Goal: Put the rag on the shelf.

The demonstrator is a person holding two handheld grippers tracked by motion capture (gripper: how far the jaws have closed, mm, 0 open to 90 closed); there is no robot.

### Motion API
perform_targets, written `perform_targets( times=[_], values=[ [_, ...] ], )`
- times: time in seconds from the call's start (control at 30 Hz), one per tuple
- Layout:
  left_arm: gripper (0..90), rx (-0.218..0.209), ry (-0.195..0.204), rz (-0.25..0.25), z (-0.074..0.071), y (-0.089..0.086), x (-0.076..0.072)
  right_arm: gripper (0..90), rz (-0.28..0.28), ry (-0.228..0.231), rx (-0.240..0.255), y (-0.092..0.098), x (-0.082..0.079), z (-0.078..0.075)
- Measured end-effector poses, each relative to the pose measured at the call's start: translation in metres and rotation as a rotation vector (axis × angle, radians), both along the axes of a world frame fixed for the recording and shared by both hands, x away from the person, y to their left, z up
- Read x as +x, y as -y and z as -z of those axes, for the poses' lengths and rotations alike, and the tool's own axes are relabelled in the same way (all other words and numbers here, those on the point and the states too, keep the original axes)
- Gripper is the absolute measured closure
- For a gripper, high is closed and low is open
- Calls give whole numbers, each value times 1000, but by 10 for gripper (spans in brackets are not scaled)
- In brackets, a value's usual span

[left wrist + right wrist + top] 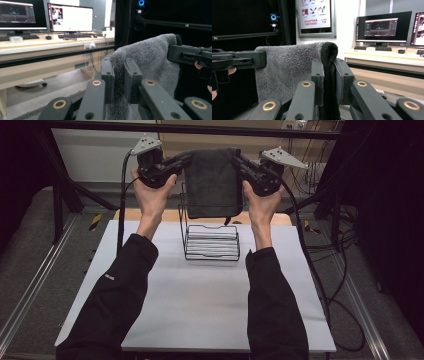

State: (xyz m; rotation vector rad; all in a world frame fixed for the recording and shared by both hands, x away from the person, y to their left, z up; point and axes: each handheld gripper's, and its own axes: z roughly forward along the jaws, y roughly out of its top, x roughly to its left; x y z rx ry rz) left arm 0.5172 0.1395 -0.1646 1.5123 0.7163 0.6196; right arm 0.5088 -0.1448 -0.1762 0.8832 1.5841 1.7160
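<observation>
1. A white table [200,300] fills the lower centre of the high view.
2. Black cables [330,270] trail down its right side.
3. Two lit monitors [70,17] stand upper left in the left gripper view on a wooden desk [37,46].
4. A red-and-white poster [315,16] hangs at top centre in the right gripper view.

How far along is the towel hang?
Done: the grey towel is folded and off the table, each top corner pinched in a claw, left claw and right claw. In hand: it is held above the wire rack. Left: drape it over the rack's upright bar and release.
</observation>
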Motion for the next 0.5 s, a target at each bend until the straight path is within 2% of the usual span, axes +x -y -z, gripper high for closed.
perform_targets(
  times=[0.1, 0.27, 0.5],
  values=[
    [801, -1, -7, 17, 6, -1, -2, 796, -8, 1, 1, 2, -4, 7],
    [801, 28, -9, 33, 15, 0, -7, 796, -15, -11, 6, 5, -8, 18],
    [801, 36, -11, 55, 25, -1, -16, 795, -27, -17, 14, 8, -14, 32]
  ],
)
